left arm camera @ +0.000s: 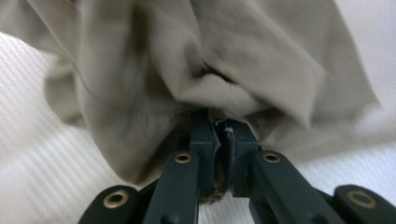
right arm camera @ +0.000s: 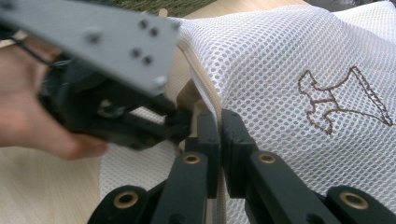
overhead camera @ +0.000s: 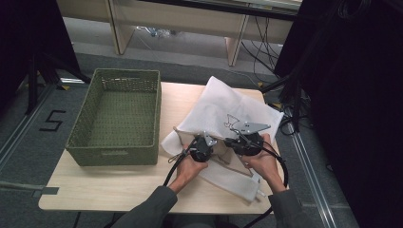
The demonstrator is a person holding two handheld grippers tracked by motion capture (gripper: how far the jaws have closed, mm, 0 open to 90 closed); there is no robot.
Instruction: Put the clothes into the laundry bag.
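A white mesh laundry bag [overhead camera: 223, 104] with a brown embroidered dog [right arm camera: 343, 95] lies on the right half of the wooden table [overhead camera: 95, 185]. Beige cloth [left arm camera: 187, 56] bunches at the bag's open zip edge [right arm camera: 205, 88]. My left gripper [left arm camera: 218, 123] is shut on a fold of that beige cloth, with white mesh [left arm camera: 37, 140] under it. My right gripper [right arm camera: 219, 119] is shut on the bag's zip edge. In the high view the left gripper [overhead camera: 203, 147] and right gripper [overhead camera: 243, 141] sit side by side at the bag's near edge, almost touching.
An empty green woven basket [overhead camera: 114, 154] stands on the table's left half, just left of the bag. The person's left hand [right arm camera: 28, 112] and its gripper crowd the right gripper's left side. Tripod legs and cables [overhead camera: 285, 109] stand past the table's right edge.
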